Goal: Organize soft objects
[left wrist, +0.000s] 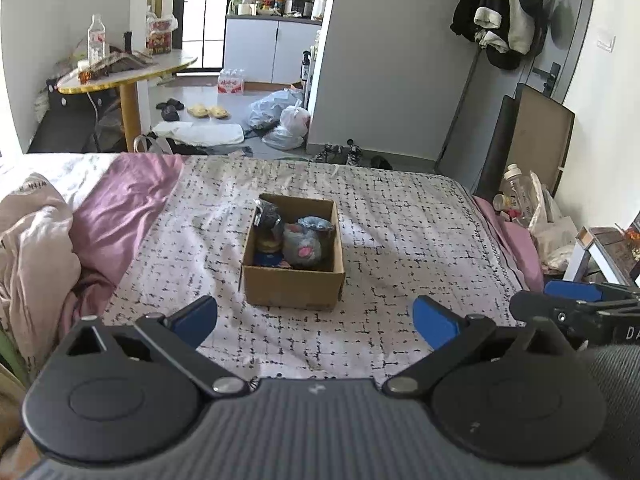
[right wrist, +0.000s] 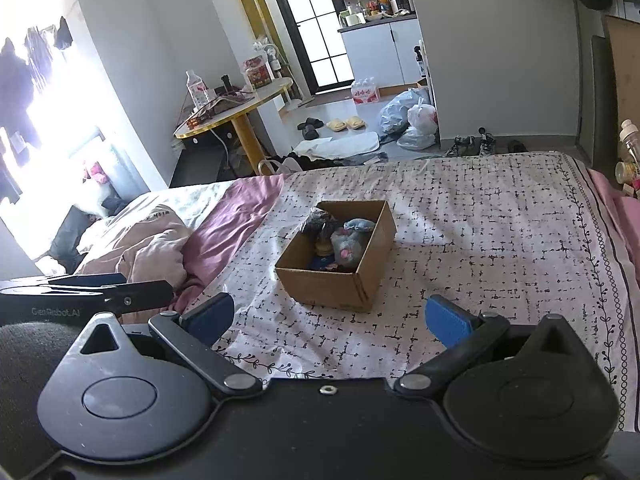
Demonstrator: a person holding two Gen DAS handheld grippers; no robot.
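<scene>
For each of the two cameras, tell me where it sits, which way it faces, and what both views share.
Left wrist: sits on the left tongs, facing across the bed toward the kitchen doorway; its open fingers show, with the right tongs at the right edge.
Right wrist: sits on the right tongs, facing the same way from further right; the left tongs show at left.
Shared: the cardboard box of soft toys on the patterned bedsheet.

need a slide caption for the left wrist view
Open left gripper hovers over the patterned bedsheet, facing a cardboard box holding a grey plush toy.
</scene>
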